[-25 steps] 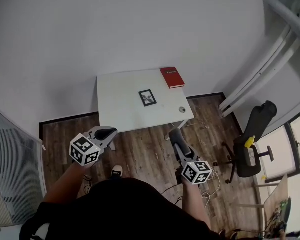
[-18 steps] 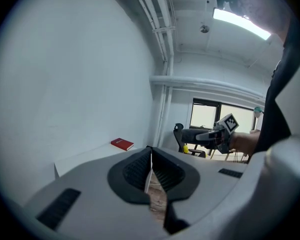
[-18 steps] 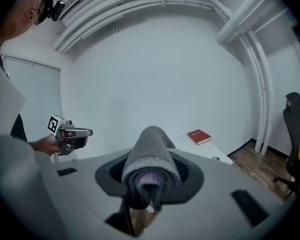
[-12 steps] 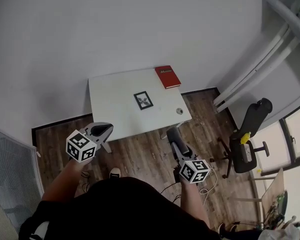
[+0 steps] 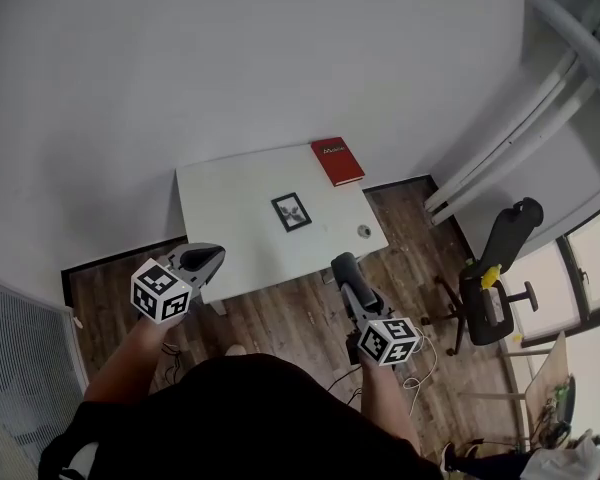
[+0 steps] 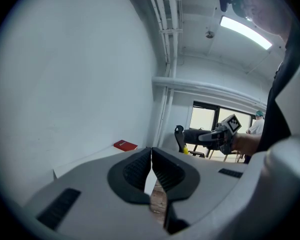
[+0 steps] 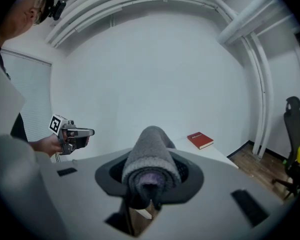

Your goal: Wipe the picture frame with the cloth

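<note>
Your right gripper (image 5: 345, 267) clamps the rolled cloth (image 7: 150, 165), left gripper (image 5: 209, 259) shut empty; lay it flat on the picture frame (image 5: 292, 211) ahead.

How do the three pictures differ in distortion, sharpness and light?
Head view: even light, fairly sharp, but the picture frame is tiny. Left gripper view: strong fisheye with black corners; the ceiling lamp glares. Right gripper view: same fisheye; the near cloth looks slightly soft, the red book sharper.
</note>
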The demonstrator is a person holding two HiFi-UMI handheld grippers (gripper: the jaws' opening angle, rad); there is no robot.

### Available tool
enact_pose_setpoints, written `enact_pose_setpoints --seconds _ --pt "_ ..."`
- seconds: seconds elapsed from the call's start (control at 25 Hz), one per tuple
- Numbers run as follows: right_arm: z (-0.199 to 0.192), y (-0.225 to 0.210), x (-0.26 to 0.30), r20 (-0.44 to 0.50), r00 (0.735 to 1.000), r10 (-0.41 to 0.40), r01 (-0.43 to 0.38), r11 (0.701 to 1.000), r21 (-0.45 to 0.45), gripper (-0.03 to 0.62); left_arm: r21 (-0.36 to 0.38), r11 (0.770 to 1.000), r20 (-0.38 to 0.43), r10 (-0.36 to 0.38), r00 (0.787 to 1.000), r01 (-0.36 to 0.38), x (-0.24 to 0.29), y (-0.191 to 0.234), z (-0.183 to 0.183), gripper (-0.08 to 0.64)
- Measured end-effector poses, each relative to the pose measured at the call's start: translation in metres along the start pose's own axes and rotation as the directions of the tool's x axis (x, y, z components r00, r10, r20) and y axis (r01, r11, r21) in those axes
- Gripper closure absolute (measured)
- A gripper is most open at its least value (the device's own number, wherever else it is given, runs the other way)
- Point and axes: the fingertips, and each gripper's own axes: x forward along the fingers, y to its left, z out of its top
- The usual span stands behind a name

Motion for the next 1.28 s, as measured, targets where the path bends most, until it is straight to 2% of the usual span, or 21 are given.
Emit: enact_pose_setpoints --seconds 0.64,0.96,1.28 --pt "0.014 0.025 0.056 -0.019 0.999 -0.034 0.034 0.999 -0.005 0.479 -0.018 0.999 0.021 -0.026 0.999 0.026 -0.005 0.075 0.009 0.549" --pt "0.018 0.030 0.068 -0.030 0.999 -0.039 0.039 0.999 -0.020 0.479 -0.042 0.999 0.021 -0.034 0.999 0.035 -0.003 0.089 0.003 0.549" --pt "0.019 0.022 0.073 -0.015 1.000 -0.023 0.023 0.999 0.024 0.479 -0.037 0.999 0.003 -0.038 0.999 0.038 0.006 0.090 0.000 0.549"
